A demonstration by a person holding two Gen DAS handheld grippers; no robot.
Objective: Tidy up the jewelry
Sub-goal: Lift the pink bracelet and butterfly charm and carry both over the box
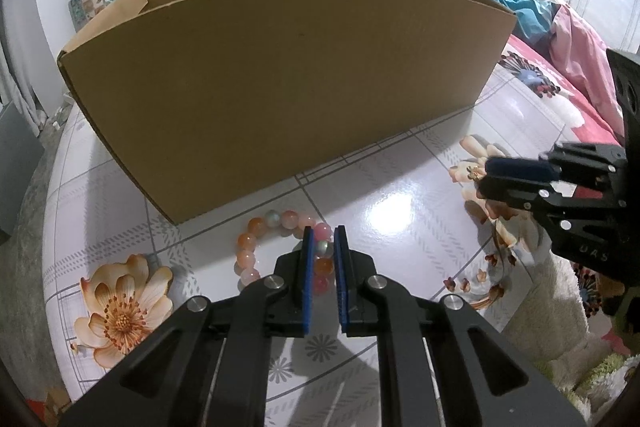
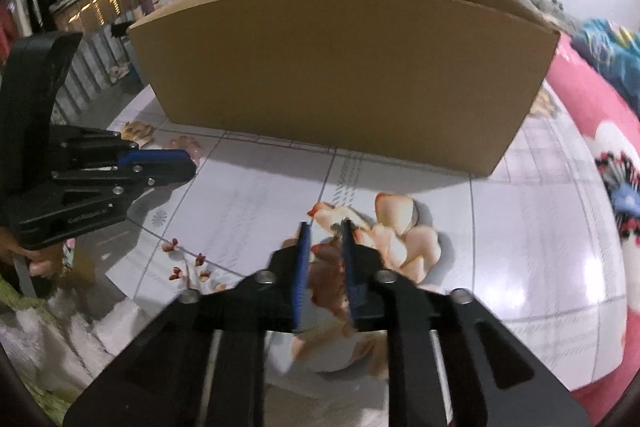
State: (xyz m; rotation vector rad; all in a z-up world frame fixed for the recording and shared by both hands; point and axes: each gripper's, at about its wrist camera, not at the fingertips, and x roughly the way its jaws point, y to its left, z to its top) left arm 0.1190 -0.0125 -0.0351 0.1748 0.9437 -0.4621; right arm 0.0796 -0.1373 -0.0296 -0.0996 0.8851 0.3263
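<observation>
Lying by one box [image 1: 280, 87] (cardboard): one bracelet [image 1: 260, 251].

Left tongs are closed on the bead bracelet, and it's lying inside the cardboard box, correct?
Not quite. The left tongs are closed on the bead bracelet, but it is not inside the cardboard box. It lies on the flowered tabletop, in front of the box's near wall. The left wrist view shows this.

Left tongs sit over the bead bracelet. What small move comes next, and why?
Probably lift the left tongs straight up: they seem closed on the bead bracelet, which lies on the table before the open cardboard box, lower than its rim.
</observation>
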